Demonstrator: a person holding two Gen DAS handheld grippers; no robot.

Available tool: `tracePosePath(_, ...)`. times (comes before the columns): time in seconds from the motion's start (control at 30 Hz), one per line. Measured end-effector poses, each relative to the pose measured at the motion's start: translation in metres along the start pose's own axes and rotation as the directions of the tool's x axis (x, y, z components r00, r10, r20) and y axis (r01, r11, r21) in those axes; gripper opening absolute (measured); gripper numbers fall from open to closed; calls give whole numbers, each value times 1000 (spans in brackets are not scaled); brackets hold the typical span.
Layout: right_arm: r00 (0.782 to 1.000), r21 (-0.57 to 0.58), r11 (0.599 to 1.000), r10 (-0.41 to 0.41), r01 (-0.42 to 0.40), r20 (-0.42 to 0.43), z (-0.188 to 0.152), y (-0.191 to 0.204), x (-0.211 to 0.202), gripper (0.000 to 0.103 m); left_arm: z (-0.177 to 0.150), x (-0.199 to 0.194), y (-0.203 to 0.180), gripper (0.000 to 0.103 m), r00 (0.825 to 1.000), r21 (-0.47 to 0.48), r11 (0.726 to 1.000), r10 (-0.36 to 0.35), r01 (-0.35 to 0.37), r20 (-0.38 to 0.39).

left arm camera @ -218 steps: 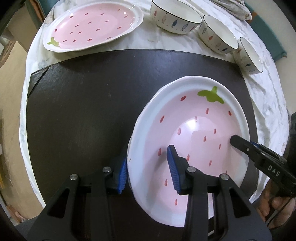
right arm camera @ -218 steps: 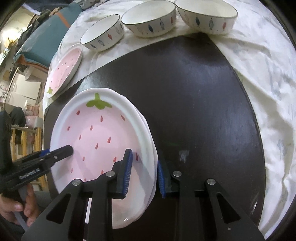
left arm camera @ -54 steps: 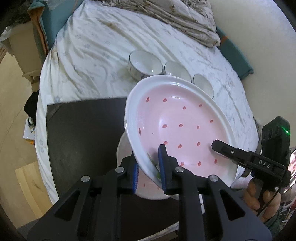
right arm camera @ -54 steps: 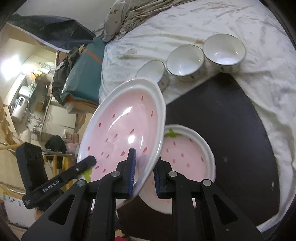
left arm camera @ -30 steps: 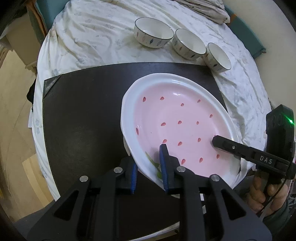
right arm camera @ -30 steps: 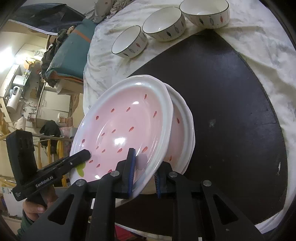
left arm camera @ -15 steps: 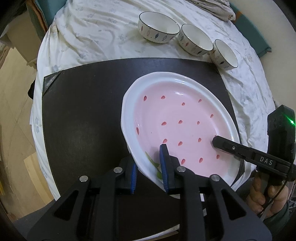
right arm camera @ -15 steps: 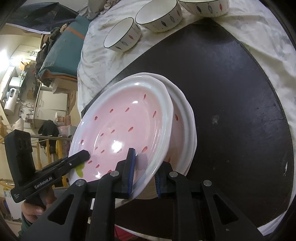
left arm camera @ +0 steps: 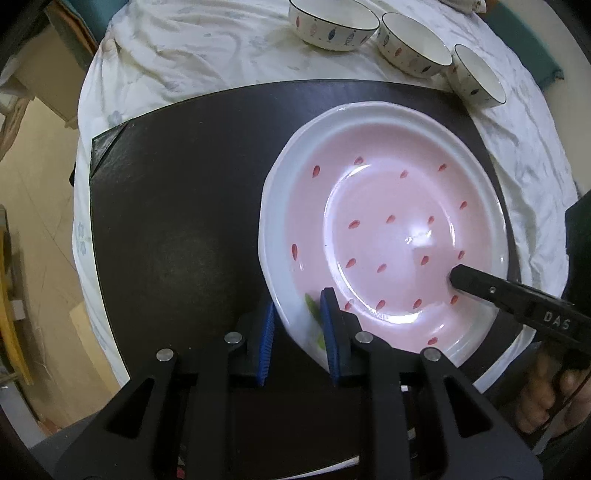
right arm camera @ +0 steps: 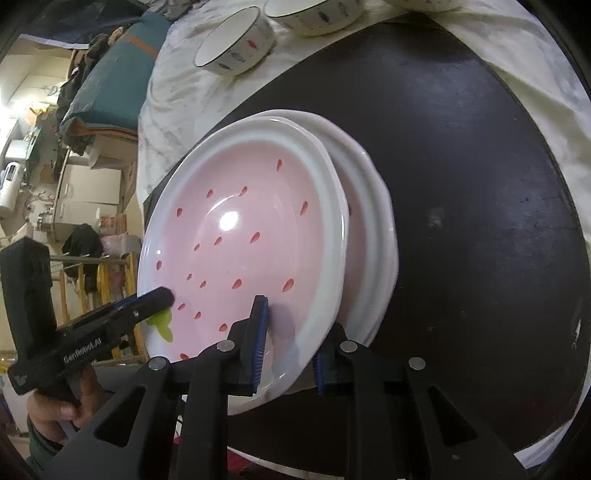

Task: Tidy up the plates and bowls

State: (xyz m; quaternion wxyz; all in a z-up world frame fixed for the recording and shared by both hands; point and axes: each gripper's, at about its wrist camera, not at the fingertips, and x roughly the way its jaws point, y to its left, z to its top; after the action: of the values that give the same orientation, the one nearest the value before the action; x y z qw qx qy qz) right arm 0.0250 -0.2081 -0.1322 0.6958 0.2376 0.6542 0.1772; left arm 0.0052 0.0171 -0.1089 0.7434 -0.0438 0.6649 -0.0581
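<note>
Step in hand: stacking 1 pink strawberry plate [left arm camera: 388, 236] onto the plates below [right arm camera: 373, 221], which lie on the dark mat [left arm camera: 177, 221]; top plate sits nested on the pile, right edge slightly offset from the lower rims.
Left gripper [left arm camera: 297, 326]: jaws parted around the near rim of the top plate, blue pads to either side of the rim, apparently slack rather than clamped.
Right gripper [right arm camera: 286, 341]: jaws likewise straddling the opposite rim, one pad over the pink inside, one under the white edge; a gap shows at the inner pad, so judged released.
Next move, judged: drawing both grippers back off the rim without dragging the plate, then turning to the bowls.
Risk, judged: a pad catching the rim on the way out and sliding the glazed top plate off centre.
Bowls [left arm camera: 332, 24]: 3 white bowls with small fish marks, in a row on the cloth beyond the far edge of the mat, well apart from the plates, not yet stacked.
Surface: dark mat on a round table under a creased white cloth [left arm camera: 177, 59].
Room: teal cushion [right arm camera: 110, 85] beside the table, cluttered shelves and pale floor further off, too blurred for detail.
</note>
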Motion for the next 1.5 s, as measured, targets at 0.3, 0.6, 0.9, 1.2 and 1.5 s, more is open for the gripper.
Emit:
tracePosePath(0.3,1000,-9,1000,-10,10,-9,0,-1,0,22,2,-2,-1,21,999,26,999,41,-41,24)
tracePosePath(0.6,999,-37,999,-31,30,-39,-2,3,-5,22,2,1,-5,21,999,30,998,50,-50,16)
tracePosePath(0.9,999,-11,1000,-4,4,-50,-3,-5,-13,22,3,2,-8,21,998,41,998,54,-54,17)
tracePosePath(1.2,999,-24,1000,8,-9,-48,-5,-6,-18,21,4,4,-10,21,999,35,999,38,-38,7)
tracePosePath(1.5,999,-9,1000,-23,22,-50,-8,-12,-24,22,4,4,-7,21,999,35,998,42,-42,11)
